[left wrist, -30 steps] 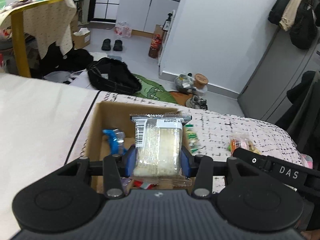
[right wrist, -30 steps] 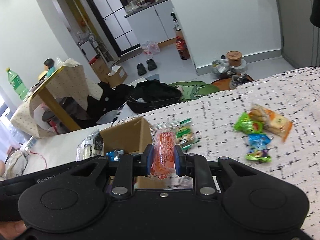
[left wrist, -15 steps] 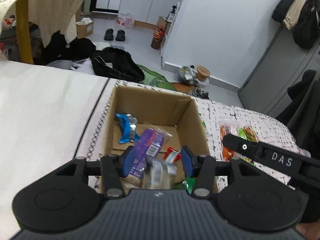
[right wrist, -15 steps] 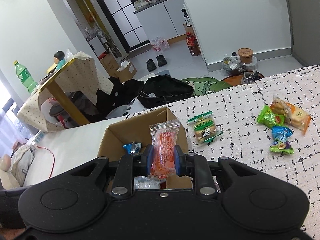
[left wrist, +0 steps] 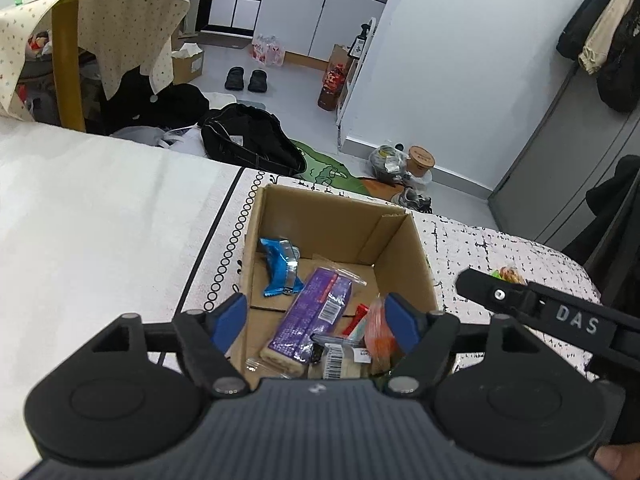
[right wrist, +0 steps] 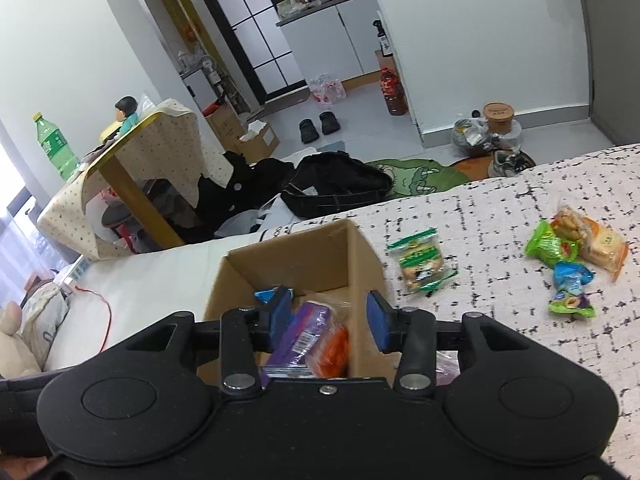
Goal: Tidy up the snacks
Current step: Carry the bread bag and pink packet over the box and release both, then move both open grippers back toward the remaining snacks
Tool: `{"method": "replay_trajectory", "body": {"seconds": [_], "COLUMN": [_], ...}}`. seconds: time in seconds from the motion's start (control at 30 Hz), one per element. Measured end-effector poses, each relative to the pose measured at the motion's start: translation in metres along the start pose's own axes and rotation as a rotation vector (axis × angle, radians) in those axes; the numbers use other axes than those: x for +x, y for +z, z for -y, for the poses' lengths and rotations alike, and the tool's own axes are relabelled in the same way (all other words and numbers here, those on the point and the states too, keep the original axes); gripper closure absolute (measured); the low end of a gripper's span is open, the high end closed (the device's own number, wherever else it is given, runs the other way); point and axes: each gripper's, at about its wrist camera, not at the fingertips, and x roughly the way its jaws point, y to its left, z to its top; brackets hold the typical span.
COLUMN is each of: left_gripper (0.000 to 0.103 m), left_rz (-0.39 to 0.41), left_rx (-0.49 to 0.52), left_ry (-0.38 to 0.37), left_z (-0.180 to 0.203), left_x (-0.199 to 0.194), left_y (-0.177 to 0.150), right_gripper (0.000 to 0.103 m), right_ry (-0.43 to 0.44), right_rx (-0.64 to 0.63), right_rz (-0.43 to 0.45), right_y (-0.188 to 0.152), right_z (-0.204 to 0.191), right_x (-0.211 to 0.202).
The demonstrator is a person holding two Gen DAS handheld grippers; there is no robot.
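Note:
An open cardboard box [left wrist: 400, 240] stands on the patterned cloth; it also shows in the right wrist view [right wrist: 296, 256]. Inside lie a blue packet [left wrist: 280, 268], a purple packet [left wrist: 316, 312], a pale snack with a barcode [left wrist: 336, 360] and an orange packet [left wrist: 378, 330], also seen in the right wrist view [right wrist: 334, 350]. My left gripper [left wrist: 316, 320] is open and empty above the box. My right gripper [right wrist: 328, 314] is open and empty over the box's near right part.
On the cloth right of the box lie a green cracker packet [right wrist: 420, 260], a green packet [right wrist: 548, 242], an orange-edged packet [right wrist: 596, 240] and a blue-green packet [right wrist: 570, 288]. The right tool's arm [left wrist: 560, 312] crosses the left view. The bed's far edge drops to a cluttered floor.
My left gripper opened and dropped the pale snack into the box. My right gripper then opened and dropped the orange packet into the box. Both moved in over the box.

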Motion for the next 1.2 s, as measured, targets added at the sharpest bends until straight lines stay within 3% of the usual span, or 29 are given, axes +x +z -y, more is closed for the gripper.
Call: {"method": "replay_trajectory", "body": {"seconds": [0.2,0.57,1.2], "left_gripper": [0.023,0.0,0.0], "left_rz": [-0.006,0.01,-0.001], "left_rx": [-0.002,0.045,0.109], "left_ry": [0.008,-0.03,-0.077], "left_z": [0.006,0.037,0.098], "left_x": [0.003,0.006,0.014], "left_y": [-0.001,-0.008,-0.019], "right_gripper": [0.057,0.046,0.034], "right_ry": [-0.036,-0.098,-0.156], "right_rx": [0.005,0.019,0.026], "right_rz": [-0.004,-0.011,-0.027], "right_y": [-0.003,-0.009,-0.005], "right_z": [0.018,0.056,0.114], "right_x": [-0.007,-0.024,-0.05]}}
